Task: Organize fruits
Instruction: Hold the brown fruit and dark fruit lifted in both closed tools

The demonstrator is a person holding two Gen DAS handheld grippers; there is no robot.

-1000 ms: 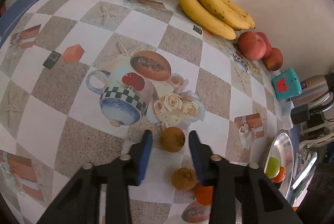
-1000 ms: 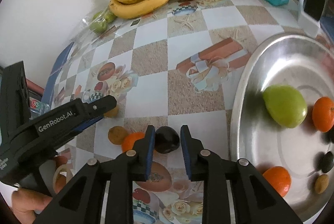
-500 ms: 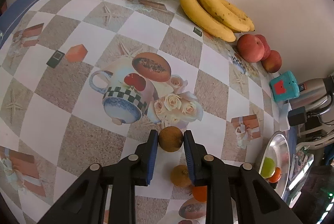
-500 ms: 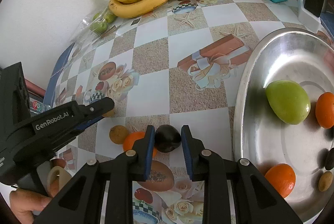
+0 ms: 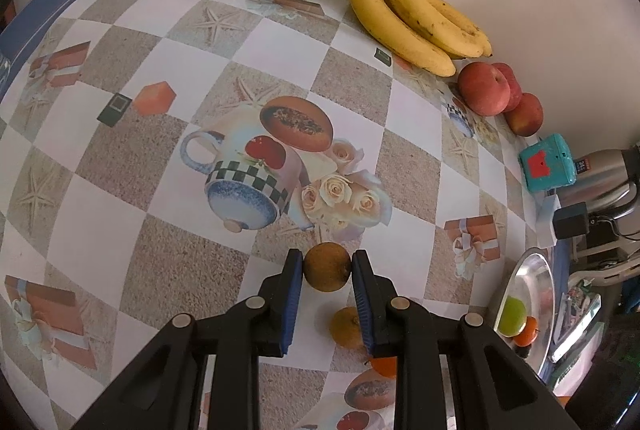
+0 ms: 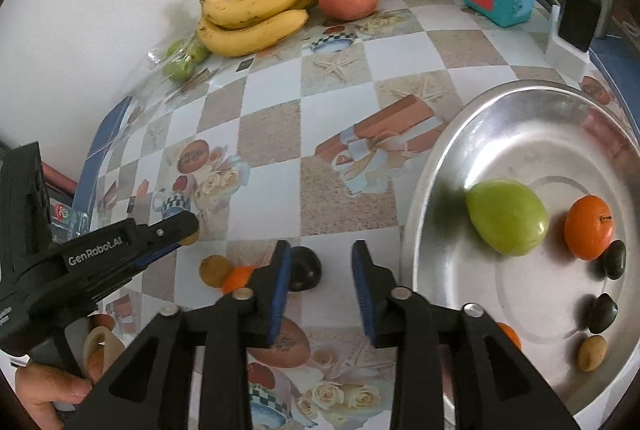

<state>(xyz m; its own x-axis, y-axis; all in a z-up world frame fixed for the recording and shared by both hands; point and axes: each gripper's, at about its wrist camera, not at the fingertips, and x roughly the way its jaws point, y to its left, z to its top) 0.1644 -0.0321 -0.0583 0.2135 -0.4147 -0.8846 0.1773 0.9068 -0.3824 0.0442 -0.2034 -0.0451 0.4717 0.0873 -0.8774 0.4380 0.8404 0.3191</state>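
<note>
Brown fruit (image 5: 327, 267) pinched in left gripper (image 5: 327, 270) jaws, just off worktop (image 5: 100, 213), likely bound for steel tray (image 6: 436, 189) at right. Right gripper (image 6: 318, 272) jaws spread wide, dark plum (image 6: 306, 267) loose against left pad, ungrasped.

Your right gripper's (image 6: 320, 272) left finger (image 6: 276, 290) covers part of the dark fruit (image 6: 306, 272); an orange (image 6: 236, 278) beyond it shows only partly.
</note>
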